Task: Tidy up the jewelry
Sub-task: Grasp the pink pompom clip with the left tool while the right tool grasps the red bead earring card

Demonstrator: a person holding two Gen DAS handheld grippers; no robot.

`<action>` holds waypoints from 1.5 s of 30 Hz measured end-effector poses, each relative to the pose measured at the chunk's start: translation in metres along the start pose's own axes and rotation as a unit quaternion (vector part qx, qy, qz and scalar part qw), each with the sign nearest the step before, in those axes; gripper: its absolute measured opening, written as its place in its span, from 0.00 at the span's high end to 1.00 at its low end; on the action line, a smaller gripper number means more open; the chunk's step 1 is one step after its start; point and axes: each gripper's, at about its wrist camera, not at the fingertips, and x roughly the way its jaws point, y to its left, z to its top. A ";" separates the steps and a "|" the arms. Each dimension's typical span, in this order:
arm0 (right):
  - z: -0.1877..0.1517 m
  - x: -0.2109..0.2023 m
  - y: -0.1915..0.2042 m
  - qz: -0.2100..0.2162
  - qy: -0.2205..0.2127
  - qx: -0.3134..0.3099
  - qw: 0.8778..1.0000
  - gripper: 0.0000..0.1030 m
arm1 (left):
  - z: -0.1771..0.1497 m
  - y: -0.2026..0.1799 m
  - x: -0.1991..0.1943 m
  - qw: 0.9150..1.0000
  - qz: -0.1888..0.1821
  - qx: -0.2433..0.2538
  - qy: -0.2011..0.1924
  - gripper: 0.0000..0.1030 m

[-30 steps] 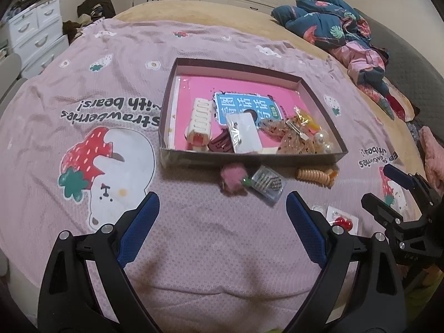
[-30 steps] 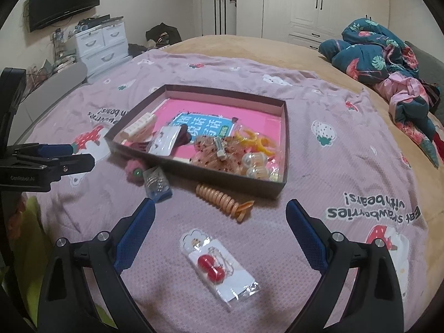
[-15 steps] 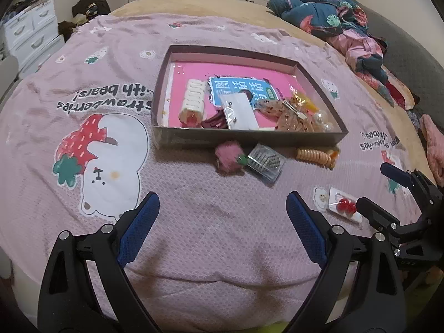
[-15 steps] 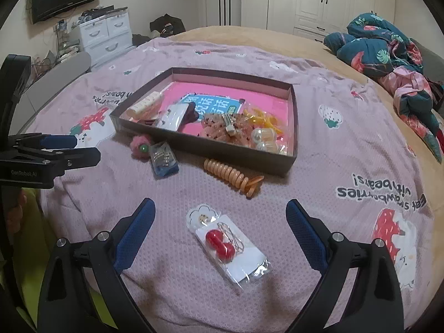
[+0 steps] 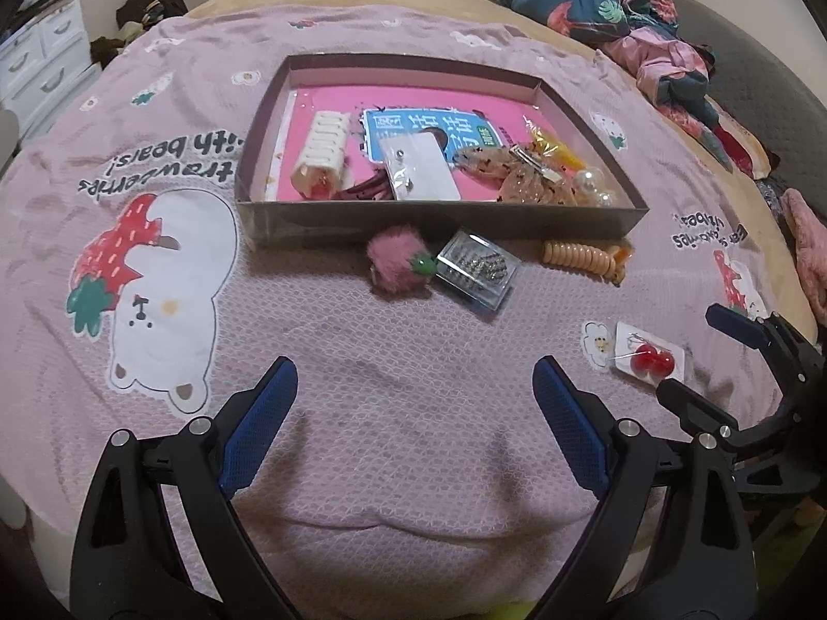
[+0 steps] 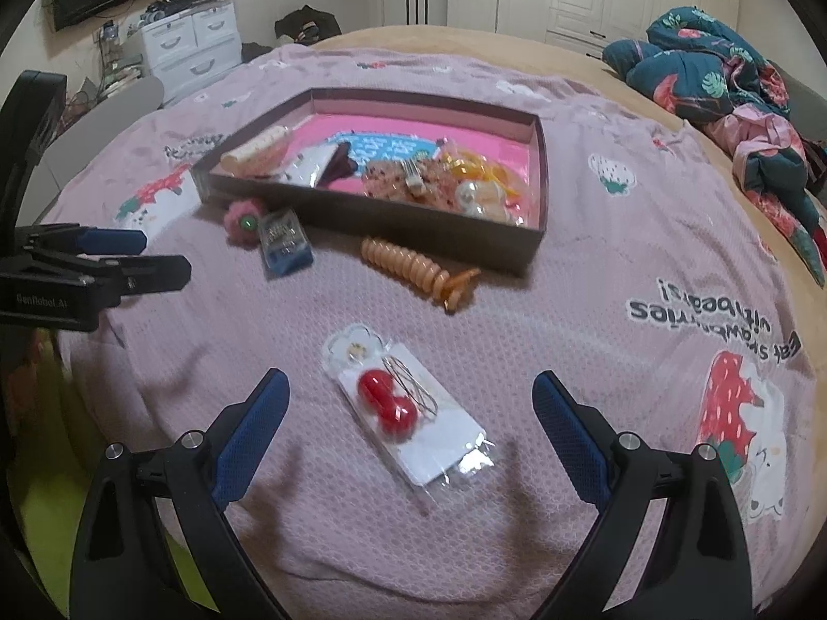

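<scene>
Since the earlier frame, the right gripper [image 6: 403,413] has closed in on the clear packet of red cherry earrings [image 6: 408,413], which lies flat on the lilac bedspread [image 6: 594,237]. Both grippers, including the left gripper [image 5: 413,403], are spread wide and empty. Risk: slippery film may slide or fabric bunch. The orange coil hair tie [image 6: 413,268] lies between the packet and the brown tray [image 6: 537,170].

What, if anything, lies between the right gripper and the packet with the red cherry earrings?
Nothing visible: only bare bedspread lies between the open right gripper and the cherry earring packet, which sits just ahead, between its fingers.
</scene>
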 end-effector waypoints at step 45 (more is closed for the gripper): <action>0.000 0.034 0.020 0.072 0.025 -0.023 0.997 0.60 | 0.043 0.010 0.059 1.000 -0.016 0.005 0.019 0.74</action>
